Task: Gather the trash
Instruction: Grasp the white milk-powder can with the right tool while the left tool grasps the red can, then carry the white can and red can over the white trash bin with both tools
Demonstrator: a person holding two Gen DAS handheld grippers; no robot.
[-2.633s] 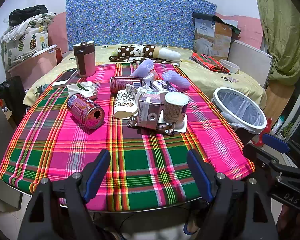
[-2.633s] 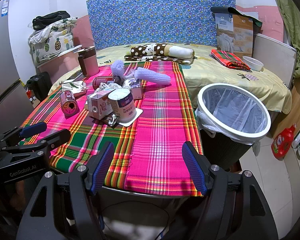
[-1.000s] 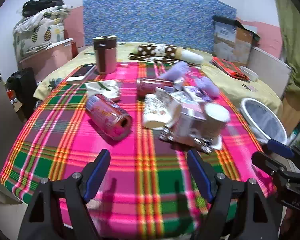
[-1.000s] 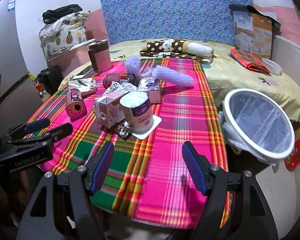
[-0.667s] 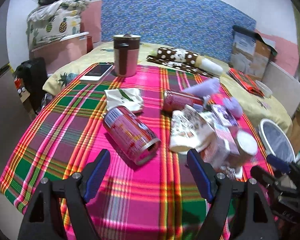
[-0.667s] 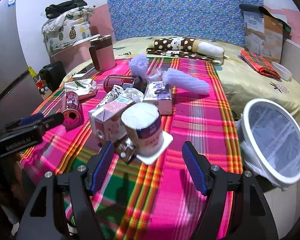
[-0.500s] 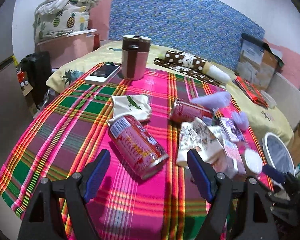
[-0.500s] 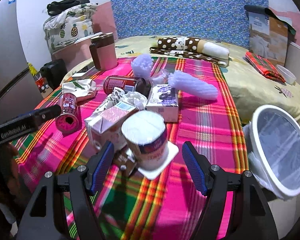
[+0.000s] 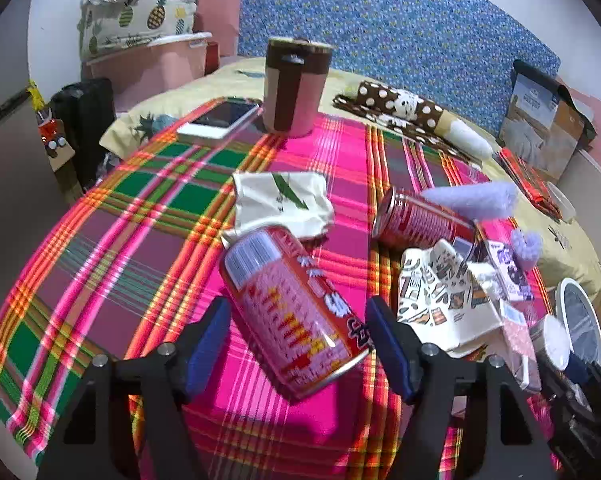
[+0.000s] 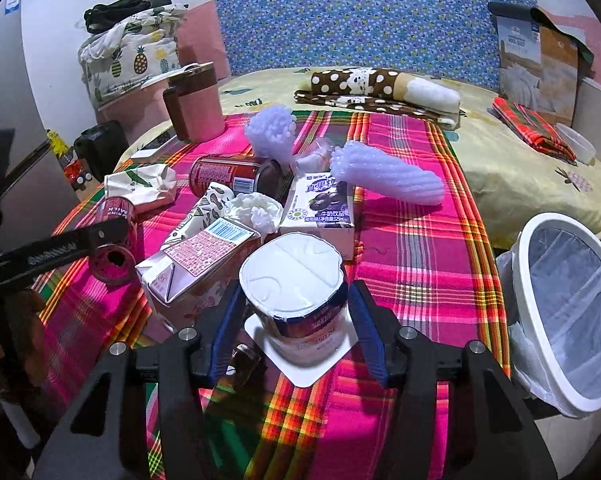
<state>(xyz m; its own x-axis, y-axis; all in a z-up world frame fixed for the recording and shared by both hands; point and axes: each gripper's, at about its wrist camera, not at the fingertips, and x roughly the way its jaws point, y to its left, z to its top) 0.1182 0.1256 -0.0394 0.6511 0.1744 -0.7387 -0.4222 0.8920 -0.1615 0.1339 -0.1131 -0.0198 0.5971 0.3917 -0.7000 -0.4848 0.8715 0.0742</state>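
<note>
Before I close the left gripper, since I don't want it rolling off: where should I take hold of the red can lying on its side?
Grip the red can across its round mid-body, coming from its open end near you. It lies tilted between the open left gripper, so turn slightly to square the pads with its sides.

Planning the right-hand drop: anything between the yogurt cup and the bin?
Nothing visible. The yogurt cup sits between the right gripper's open fingers; only bare plaid cloth lies between it and the trash bin beside the table.

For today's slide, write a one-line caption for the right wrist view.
Open right gripper straddles an upside-down yogurt cup amid cartons and cans, with the lined bin waiting.
</note>
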